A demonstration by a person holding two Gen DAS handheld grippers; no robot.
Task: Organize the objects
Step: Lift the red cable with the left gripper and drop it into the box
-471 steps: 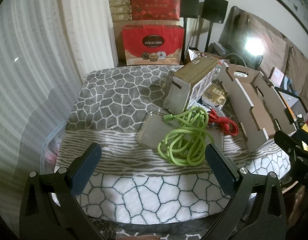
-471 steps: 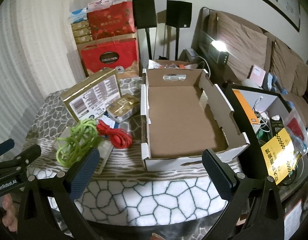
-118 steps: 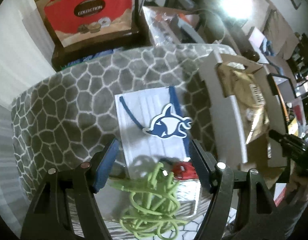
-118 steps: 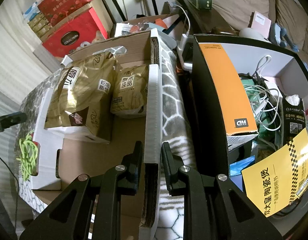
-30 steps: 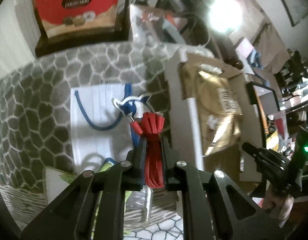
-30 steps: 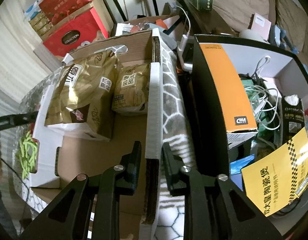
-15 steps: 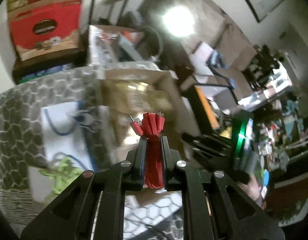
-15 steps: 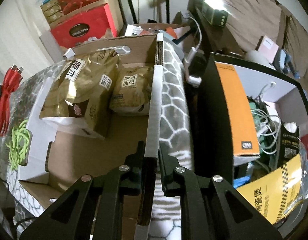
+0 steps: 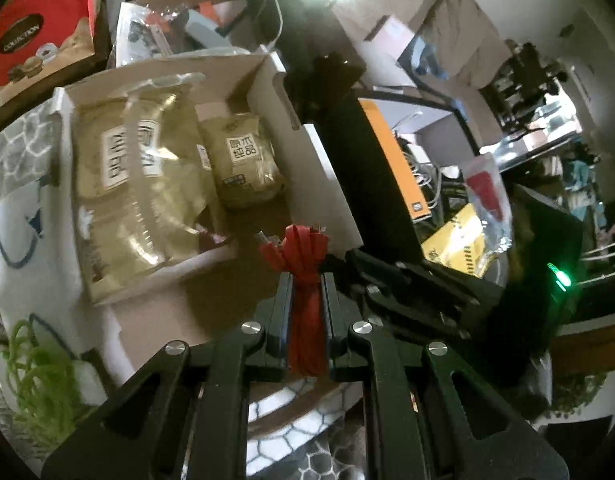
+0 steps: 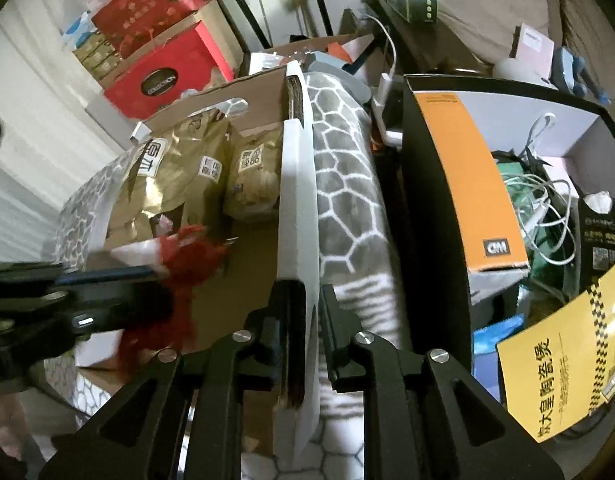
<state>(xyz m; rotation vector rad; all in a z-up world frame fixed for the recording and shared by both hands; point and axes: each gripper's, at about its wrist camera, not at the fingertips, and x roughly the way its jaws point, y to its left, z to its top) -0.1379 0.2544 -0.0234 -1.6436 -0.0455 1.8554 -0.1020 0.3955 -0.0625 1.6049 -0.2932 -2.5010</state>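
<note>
Behind left gripper [image 9: 304, 280], red cable [image 9: 303, 280] — lower end hidden

Left gripper [image 9: 303, 280] clamped on a bundled red cable [image 9: 303, 268], held above the bare brown floor of an open cardboard box [image 9: 331, 188]. Inside the box, beyond the cable: a large gold packet [image 9: 135, 184] and, just beside it, a smaller gold packet [image 9: 243, 164]. Right gripper [image 9: 403, 280] reaching in to the box's right wall, grip hidden. Outside the box's left wall: a white bag with blue trim [image 9: 11, 236] and, nearer the camera, a coiled green cable [image 9: 35, 376]. Behind the box, a red gift bag [image 9: 35, 32].
</note>
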